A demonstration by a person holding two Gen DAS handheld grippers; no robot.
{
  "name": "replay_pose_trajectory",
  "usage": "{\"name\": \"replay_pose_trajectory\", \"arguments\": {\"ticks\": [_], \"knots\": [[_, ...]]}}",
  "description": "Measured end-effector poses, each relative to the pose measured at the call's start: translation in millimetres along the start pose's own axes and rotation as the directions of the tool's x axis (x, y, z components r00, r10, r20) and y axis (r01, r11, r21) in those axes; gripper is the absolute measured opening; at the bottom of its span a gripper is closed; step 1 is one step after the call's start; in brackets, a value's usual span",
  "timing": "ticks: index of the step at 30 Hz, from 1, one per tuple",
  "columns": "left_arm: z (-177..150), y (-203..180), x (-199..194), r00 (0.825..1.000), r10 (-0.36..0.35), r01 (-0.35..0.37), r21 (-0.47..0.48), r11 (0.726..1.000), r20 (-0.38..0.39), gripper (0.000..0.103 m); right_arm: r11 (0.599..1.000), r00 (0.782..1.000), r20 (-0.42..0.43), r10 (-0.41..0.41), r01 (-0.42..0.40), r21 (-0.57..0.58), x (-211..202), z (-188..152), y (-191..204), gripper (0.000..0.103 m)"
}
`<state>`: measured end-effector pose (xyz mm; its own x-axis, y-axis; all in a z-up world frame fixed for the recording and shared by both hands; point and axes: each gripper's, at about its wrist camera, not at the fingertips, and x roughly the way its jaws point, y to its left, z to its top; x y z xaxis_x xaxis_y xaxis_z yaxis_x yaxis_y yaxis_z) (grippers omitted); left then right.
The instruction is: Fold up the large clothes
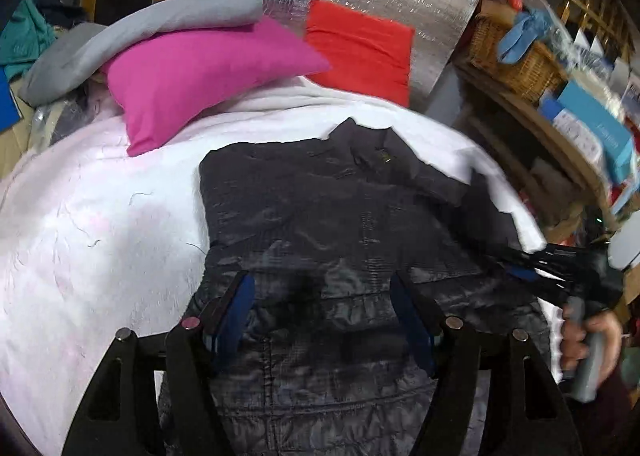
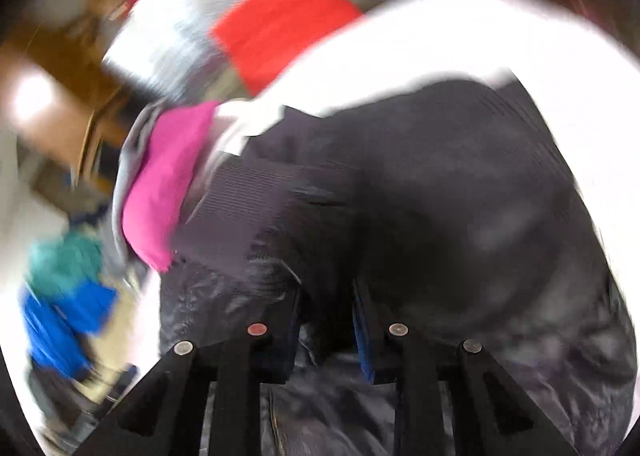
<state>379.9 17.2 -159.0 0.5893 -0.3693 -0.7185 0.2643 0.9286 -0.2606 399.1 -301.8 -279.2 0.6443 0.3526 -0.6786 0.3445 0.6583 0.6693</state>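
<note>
The dark quilted jacket (image 1: 340,224) lies spread flat on my white blanket (image 1: 92,224), its collar toward the pink pillow (image 1: 192,76) and the red cushion (image 1: 360,44). My left gripper (image 1: 320,320) hangs over the jacket's lower half, fingers spread wide — nothing between them. My right gripper (image 2: 326,320) is at the jacket's right edge; its fingers stand narrow with dark fabric in the gap, but the blur keeps me from telling whether they grip it.

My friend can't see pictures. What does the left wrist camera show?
A dark puffy jacket lies spread on a white blanket, with the open left gripper above it. Pink and red pillows sit behind.
</note>
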Motion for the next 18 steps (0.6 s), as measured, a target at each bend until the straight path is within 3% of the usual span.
{"name": "replay_pose_trajectory", "arguments": {"ticks": [2,5,7,8,11,16,18], "knots": [[5,3,22,0.998,0.036,-0.038,-0.042,0.998,-0.046,0.071,0.997,1.000,-0.020,-0.001,0.002,0.082,-5,4,-19,0.028],[6,10,51,0.988,0.084,-0.097,-0.103,0.990,-0.127,0.071,0.998,0.994,0.090,-0.058,0.055,0.039,-29,11,-17,0.035],[4,8,60,0.983,0.119,-0.133,-0.091,0.987,-0.140,0.071,0.996,0.984,0.153,-0.090,0.092,-0.011,-38,12,-9,0.055],[4,4,60,0.981,0.137,-0.148,-0.074,0.986,-0.135,0.071,0.995,0.983,0.162,-0.091,0.098,-0.032,-38,12,-5,0.076],[3,-8,64,0.976,0.181,-0.183,-0.005,0.983,-0.122,0.071,0.998,0.981,0.185,-0.054,0.057,-0.010,-36,16,-10,0.077],[2,-16,81,0.960,0.236,-0.229,0.063,0.971,-0.151,0.071,0.986,0.985,0.169,0.025,-0.052,0.160,-53,28,-48,0.077],[2,-15,71,0.966,0.218,-0.211,0.067,0.975,-0.136,0.071,0.982,0.976,0.214,0.024,-0.063,0.179,-70,31,-57,0.077]]}}
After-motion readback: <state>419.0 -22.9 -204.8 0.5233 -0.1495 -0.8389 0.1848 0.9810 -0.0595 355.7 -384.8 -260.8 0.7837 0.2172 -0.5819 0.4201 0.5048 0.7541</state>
